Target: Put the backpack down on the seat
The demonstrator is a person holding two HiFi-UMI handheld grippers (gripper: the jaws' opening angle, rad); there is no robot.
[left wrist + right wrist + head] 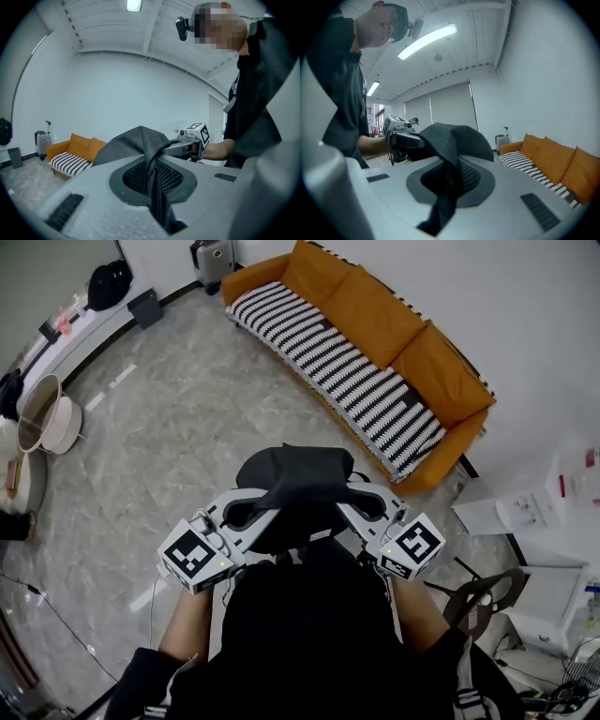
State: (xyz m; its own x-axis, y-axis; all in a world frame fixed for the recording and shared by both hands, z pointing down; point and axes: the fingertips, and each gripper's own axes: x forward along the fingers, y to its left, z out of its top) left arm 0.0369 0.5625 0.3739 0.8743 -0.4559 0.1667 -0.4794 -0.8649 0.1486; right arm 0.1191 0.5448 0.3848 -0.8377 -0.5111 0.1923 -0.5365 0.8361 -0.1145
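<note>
Head view: the person stands on a grey marble floor (187,418), both grippers held out in front of the torso at lower centre of the frame.

- The black backpack (295,491) hangs between the two grippers at frame centre, clear of the floor and well apart from the seat. Its top bunches up into a rounded hump between the jaw tips.
- The left gripper (246,514) sits left of centre, with its marker cube at the lower left of the pack. In the left gripper view the jaws are pressed together on a fold of dark backpack fabric, which runs down the seam between them and fans out above into a peak.
- The right gripper (364,502) sits right of centre, with its cube at the lower right. In the right gripper view the jaws are likewise clamped tight on a strip of the black fabric, and the pack rises as a dome just beyond them.
- Each gripper view shows the other gripper across the pack, a bare forearm behind it.
- The orange sofa (441,371) runs diagonally across the upper centre and right of the head view. A black-and-white striped cover (347,371) lies along its seat, and nothing rests on it.
- A pale round basin (42,413) stands at the left edge.
</note>
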